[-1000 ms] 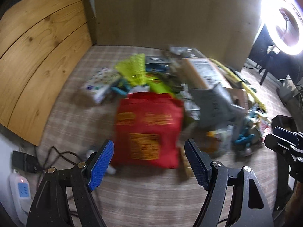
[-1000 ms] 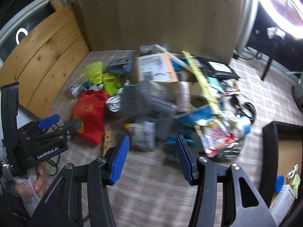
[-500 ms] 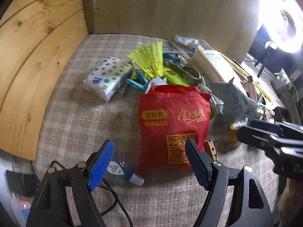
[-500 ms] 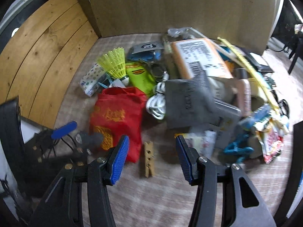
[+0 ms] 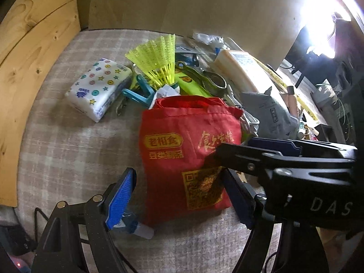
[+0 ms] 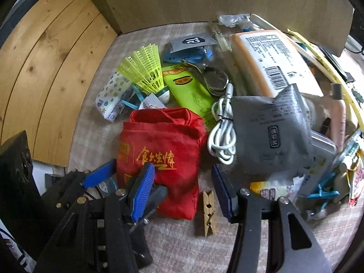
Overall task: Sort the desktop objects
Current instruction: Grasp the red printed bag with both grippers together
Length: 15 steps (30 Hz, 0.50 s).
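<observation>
A red cloth bag [image 5: 186, 145] with yellow print lies flat on the checked cloth at the near edge of a pile. My left gripper [image 5: 179, 199] stands open, its blue pads on either side of the bag's lower end without pressing it. My right gripper [image 6: 183, 191] hangs over the bag's [image 6: 159, 150] lower right corner, jaws opening. A wooden clothespin [image 6: 208, 209] lies on the cloth just below the gap. In the left wrist view the right gripper [image 5: 236, 146] reaches in from the right over the bag. The left gripper [image 6: 127, 182] shows at the right wrist view's lower left.
Behind the bag lie a yellow shuttlecock [image 5: 157, 61], a patterned tissue pack [image 5: 97, 88], a teal clip [image 5: 138, 93], a green packet [image 6: 191, 91], a white cable [image 6: 221, 134], a grey pouch [image 6: 270, 132] and a cream box [image 6: 266, 61]. A small bottle [image 5: 136, 227] lies by my left finger. Wooden panels [image 6: 45, 68] line the left.
Both grippers have come down and tilted toward the red bag. The right one has swung left from the middle of the pile to the bag and now shows in the left wrist view.
</observation>
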Available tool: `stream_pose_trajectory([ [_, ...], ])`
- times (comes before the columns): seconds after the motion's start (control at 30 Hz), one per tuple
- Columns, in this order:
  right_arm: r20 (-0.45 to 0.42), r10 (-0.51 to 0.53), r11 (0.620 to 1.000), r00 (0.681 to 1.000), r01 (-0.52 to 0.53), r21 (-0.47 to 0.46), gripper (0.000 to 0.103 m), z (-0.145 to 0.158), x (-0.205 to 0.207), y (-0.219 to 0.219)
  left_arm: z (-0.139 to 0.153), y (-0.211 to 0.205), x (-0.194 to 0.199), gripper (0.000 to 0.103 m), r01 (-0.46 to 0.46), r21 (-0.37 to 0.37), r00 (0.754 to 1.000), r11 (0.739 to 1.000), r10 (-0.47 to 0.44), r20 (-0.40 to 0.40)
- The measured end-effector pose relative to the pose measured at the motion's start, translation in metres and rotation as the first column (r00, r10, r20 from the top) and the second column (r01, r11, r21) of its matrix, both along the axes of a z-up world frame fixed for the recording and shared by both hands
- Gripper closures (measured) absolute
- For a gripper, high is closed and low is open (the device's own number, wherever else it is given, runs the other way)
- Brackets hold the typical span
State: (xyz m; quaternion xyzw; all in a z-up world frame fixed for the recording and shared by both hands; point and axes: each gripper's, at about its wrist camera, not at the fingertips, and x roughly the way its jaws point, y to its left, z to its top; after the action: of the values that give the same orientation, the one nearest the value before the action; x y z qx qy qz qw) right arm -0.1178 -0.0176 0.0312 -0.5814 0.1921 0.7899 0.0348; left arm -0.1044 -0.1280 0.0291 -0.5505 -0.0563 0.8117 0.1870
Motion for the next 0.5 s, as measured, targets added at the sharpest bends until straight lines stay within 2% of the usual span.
stream_pose_trajectory([
  [0.23,0.021,0.003,0.994,1.0,-0.001,-0.108,0.051,-0.014,-0.005,0.003,-0.001,0.007,0.0,0.028,-0.009,0.031,1.0,0.999,0.009,0.001],
  [0.5,-0.005,0.019,0.996,1.0,-0.019,-0.086,0.051,-0.007,0.003,0.002,0.006,0.012,0.006,0.035,-0.026,0.05,1.0,0.998,0.026,-0.011],
])
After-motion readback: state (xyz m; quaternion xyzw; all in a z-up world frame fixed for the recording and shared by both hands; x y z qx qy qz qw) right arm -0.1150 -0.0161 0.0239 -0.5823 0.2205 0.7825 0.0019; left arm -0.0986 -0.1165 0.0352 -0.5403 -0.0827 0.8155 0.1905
